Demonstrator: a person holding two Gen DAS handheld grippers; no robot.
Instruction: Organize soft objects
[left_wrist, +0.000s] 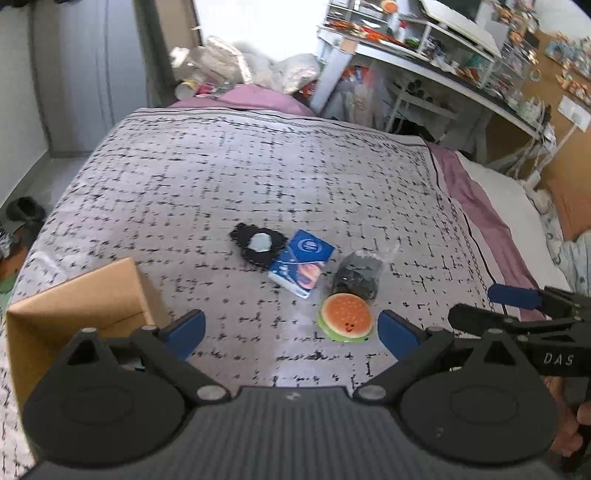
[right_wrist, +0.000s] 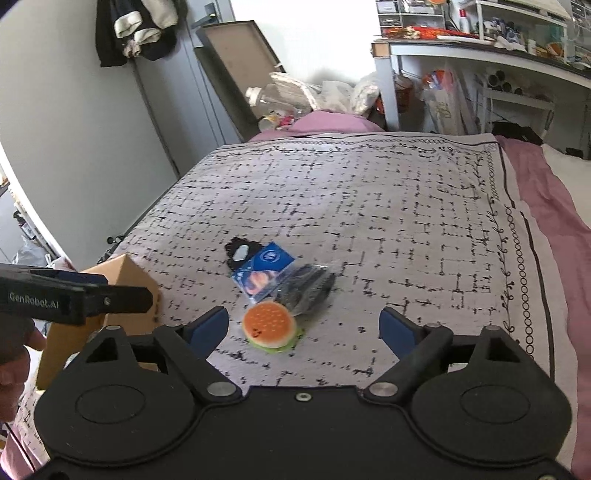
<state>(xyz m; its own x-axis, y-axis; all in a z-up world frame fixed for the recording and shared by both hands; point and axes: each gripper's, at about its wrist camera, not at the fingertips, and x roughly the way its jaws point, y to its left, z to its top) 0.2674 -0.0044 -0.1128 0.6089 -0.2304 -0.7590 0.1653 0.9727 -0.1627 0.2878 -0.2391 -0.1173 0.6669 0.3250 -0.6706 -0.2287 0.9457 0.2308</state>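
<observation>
A soft hamburger toy (left_wrist: 346, 319) (right_wrist: 269, 325) lies on the patterned bedspread (left_wrist: 258, 177) (right_wrist: 369, 206). Behind it lie a dark item in a clear plastic bag (left_wrist: 357, 275) (right_wrist: 306, 286), a blue tissue pack (left_wrist: 301, 261) (right_wrist: 263, 269) and a black pouch with a pale patch (left_wrist: 258, 243) (right_wrist: 241, 253). An open cardboard box (left_wrist: 77, 310) (right_wrist: 122, 295) stands to the left. My left gripper (left_wrist: 291, 332) is open and empty, above the bedspread just left of the hamburger. My right gripper (right_wrist: 304, 328) is open and empty, with the hamburger just inside its left finger.
A cluttered white desk and shelves (left_wrist: 424, 48) (right_wrist: 480, 48) stand beyond the bed at the right. Bags and bottles (left_wrist: 229, 70) (right_wrist: 295, 96) pile up past the far end. A purple sheet (left_wrist: 476, 206) (right_wrist: 554, 206) shows along the right side. Each gripper appears in the other's view.
</observation>
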